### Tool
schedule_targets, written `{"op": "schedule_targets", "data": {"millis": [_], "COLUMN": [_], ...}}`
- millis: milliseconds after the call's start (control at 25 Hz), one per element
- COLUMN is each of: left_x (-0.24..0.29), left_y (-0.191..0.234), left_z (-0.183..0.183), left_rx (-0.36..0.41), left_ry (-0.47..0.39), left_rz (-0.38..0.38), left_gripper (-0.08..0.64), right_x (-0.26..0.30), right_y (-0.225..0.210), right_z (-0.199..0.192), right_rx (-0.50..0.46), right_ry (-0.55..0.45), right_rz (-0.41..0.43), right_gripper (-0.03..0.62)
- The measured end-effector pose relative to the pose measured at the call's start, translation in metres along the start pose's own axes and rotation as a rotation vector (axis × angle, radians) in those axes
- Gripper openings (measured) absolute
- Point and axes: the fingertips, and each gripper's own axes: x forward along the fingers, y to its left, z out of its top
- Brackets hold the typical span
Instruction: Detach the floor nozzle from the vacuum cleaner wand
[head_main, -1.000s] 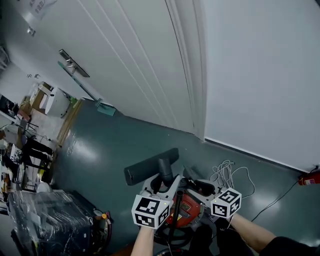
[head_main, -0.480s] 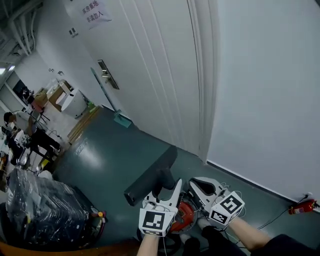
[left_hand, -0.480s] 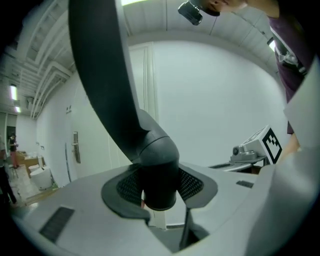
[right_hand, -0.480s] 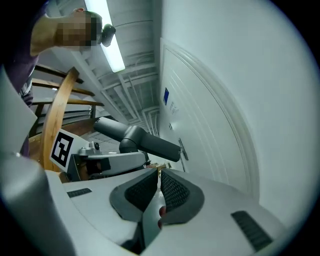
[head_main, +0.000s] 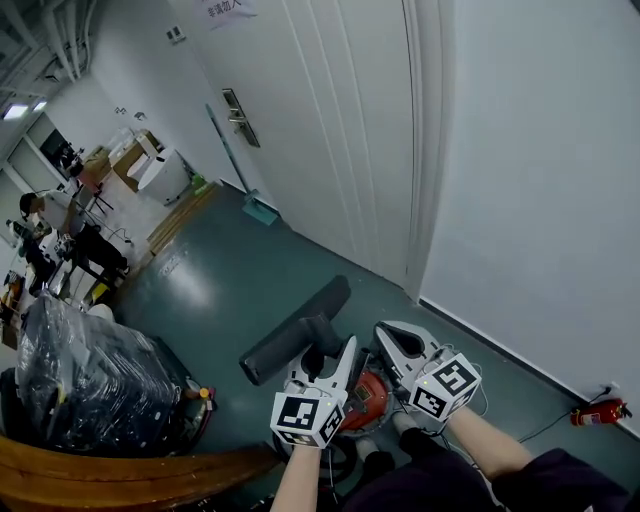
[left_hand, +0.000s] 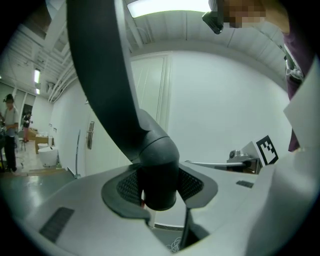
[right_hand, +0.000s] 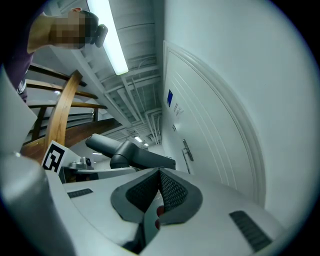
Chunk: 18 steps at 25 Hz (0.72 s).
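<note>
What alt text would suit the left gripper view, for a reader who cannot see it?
The jaws of the left gripper clamp the dark neck of the floor nozzle, whose long bar slants up and to the left out of the picture. Behind it stand a white door and a white wall under a ceiling strip light.

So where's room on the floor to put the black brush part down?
The big bare patch is the green floor between the white door and the black wrapped bundle. It's crowded close in, around the red vacuum cleaner, and by the long-handled tool leaning at the door.
</note>
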Motion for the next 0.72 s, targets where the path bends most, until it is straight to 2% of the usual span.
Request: {"op": "schedule_targets", "data": {"millis": [440,720], "left_x": [-0.017,-0.015], "left_y": [0.004,0.008], "left_z": [-0.004,-0.012], "left_rx": [-0.056,-0.062], "left_ry": [-0.006,0.002], "left_rz": [-0.018,-0.019], "left_gripper": [0.170,0.170], "right_x": [0.008,0.012], "right_y": [0.021,0.016], "right_z": [-0.004,-0.005], "right_rx": [-0.010,-0.014], "right_ry": [0.016,0.014], "right_rz": [0.033,0.033], "right_gripper": [0.017,0.017]}}
